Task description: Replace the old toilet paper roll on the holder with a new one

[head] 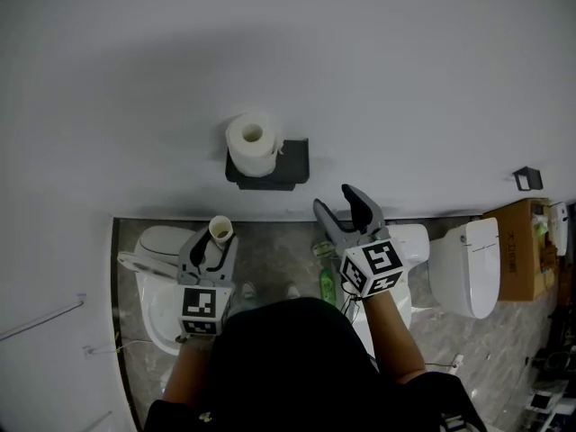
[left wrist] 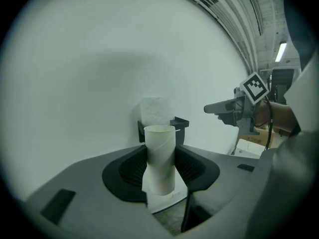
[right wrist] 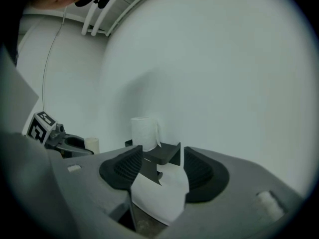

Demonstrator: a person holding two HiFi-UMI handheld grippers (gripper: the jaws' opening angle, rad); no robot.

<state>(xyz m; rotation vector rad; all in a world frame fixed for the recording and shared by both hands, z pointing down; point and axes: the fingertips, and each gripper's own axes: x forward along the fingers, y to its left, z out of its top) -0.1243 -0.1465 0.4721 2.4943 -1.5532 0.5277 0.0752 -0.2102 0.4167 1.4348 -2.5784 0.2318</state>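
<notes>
A full white paper roll (head: 252, 142) stands upright on the black wall holder (head: 294, 167), seen also as roll (left wrist: 154, 111) and roll (right wrist: 143, 132). My left gripper (head: 214, 243) is shut on an empty cardboard tube (head: 220, 230), held upright between the pads (left wrist: 160, 158), below and left of the holder. My right gripper (head: 335, 200) stands open with nothing between its jaws, below and right of the holder (right wrist: 168, 153). Each gripper shows in the other's view: the right gripper (left wrist: 213, 108) and the left gripper (right wrist: 75, 146) with its tube (right wrist: 91, 144).
Below the white wall are a white toilet (head: 155, 282) at left, a white tank (head: 416, 243) and another toilet (head: 466, 268) at right. A green bottle (head: 328, 284) stands on the grey floor. A cardboard box (head: 524, 250) sits at far right.
</notes>
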